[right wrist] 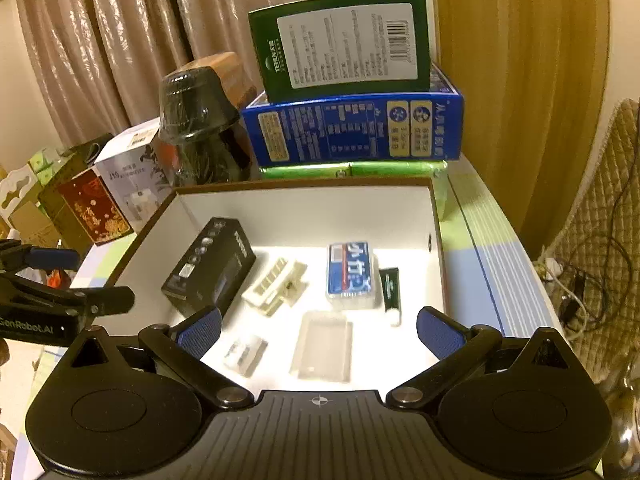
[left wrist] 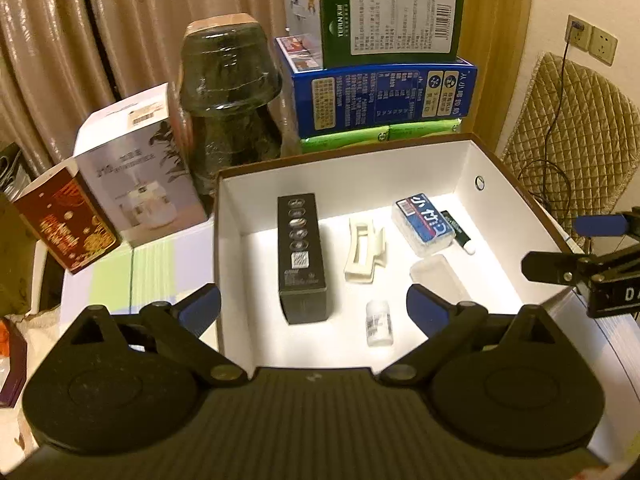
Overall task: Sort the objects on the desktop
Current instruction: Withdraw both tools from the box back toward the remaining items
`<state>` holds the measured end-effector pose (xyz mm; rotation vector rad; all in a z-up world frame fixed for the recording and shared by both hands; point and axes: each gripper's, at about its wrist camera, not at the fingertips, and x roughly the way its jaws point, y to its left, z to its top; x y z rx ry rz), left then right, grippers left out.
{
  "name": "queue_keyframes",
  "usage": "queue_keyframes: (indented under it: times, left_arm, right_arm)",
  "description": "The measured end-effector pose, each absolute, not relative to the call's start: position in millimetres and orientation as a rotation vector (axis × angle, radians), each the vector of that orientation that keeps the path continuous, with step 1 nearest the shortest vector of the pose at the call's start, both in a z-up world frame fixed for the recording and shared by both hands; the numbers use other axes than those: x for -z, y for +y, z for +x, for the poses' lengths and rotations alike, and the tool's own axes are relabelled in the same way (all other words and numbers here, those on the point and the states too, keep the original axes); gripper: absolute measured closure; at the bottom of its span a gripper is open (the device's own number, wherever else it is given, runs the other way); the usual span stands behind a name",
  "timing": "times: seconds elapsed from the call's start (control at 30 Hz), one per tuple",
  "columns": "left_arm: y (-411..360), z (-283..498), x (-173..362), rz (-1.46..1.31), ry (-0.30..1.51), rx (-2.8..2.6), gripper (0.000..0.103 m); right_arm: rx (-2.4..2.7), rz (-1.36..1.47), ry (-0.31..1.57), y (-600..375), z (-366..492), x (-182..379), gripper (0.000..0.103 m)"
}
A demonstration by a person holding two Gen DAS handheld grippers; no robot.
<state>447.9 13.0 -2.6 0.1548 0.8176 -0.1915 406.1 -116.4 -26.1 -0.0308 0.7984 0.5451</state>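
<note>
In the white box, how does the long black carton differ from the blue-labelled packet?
The black carton is dark, long and narrow; the blue-labelled packet is shorter, flatter, with clear edges. The carton lies toward the left side of the white box, the packet toward the right, beside a small dark tube. Both lie flat on the floor of the box, untouched by either gripper.

six small items, one white box

Left gripper and right gripper: black ribbed bodies, round hubs, silver pivot screws, blue textured fingertip pads.
</note>
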Motion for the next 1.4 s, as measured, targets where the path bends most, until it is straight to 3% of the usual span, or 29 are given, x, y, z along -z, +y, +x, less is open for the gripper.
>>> queue_keyframes:
  times: [1.4]
  left_arm:
    - [20.4,270.6,-4.3,0.143,0.848,0.136,0.003]
  right_arm:
    - [-0.574,-0.047,0.806,-157.5,239.2,9.7,0.002]
